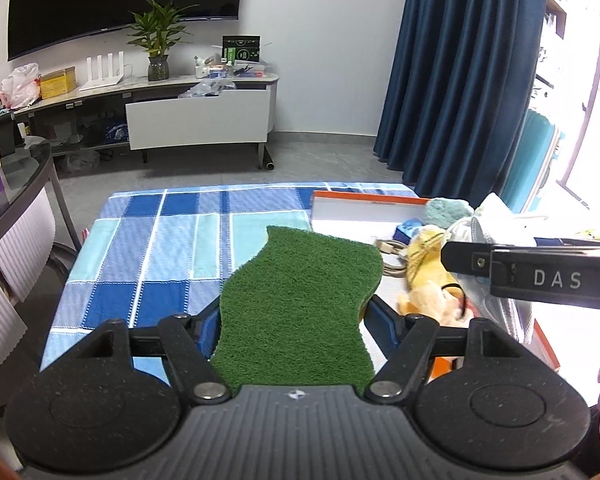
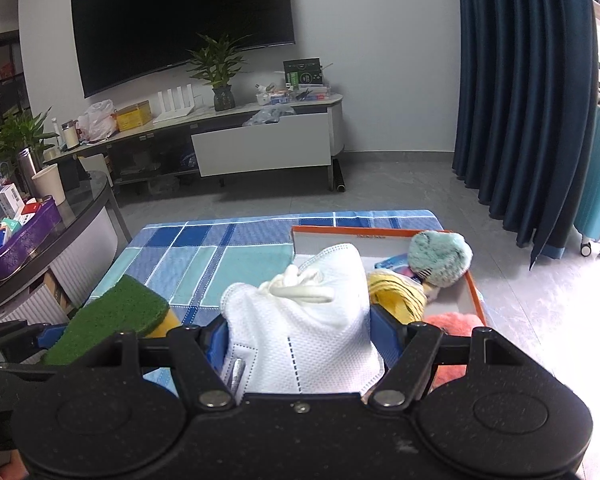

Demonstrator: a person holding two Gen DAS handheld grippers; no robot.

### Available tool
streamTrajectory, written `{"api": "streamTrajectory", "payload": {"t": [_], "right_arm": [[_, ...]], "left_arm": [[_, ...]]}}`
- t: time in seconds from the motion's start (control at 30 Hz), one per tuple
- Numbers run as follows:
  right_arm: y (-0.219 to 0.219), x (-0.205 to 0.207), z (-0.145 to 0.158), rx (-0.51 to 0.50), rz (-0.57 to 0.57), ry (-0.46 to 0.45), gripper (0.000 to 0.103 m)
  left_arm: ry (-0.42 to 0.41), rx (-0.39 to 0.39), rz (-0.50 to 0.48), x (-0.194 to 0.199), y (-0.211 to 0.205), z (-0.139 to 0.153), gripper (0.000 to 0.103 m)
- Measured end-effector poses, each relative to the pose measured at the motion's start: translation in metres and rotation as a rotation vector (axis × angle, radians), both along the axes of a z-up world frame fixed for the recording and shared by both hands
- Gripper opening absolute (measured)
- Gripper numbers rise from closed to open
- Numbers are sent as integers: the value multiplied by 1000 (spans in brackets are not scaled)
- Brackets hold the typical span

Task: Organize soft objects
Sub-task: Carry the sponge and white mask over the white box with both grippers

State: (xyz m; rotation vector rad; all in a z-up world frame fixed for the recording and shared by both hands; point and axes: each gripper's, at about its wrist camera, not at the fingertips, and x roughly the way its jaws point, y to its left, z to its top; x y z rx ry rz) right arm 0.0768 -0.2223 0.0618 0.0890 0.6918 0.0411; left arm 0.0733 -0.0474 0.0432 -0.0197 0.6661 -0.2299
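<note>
Clamped between the blue pads of the left tongs (image 1: 290,320), a green scouring sponge (image 1: 296,304) juts forward, held above the blue checked cloth (image 1: 160,240) that covers the tabletop; the right wrist view shows its yellow underside (image 2: 112,320). Right tongs (image 2: 300,336) are closed on a white face mask (image 2: 300,320) with its ear loops bunched on top, held over the near end of an orange-rimmed box (image 2: 474,288). Inside that box lie a yellow plush toy (image 2: 396,296), a teal fluffy ball (image 2: 440,258) against the far right wall, a blue packet (image 2: 392,261) beside it and a pink fuzzy item (image 2: 454,328) at the near corner. From the left view the right tool's black body (image 1: 540,276), marked DAS, crosses just beside the sponge. Beyond the tabletop stand a TV cabinet (image 1: 196,124), a potted plant (image 1: 158,40) and dark blue curtains (image 1: 460,72).
</note>
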Motion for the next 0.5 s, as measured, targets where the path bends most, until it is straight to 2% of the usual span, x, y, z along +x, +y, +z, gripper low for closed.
{"api": "streamTrajectory", "payload": {"t": [0.5], "right_arm": [[-40, -30, 6, 6, -75, -22, 84]], "left_arm": [[-8, -5, -72, -12, -31, 0, 73]]}}
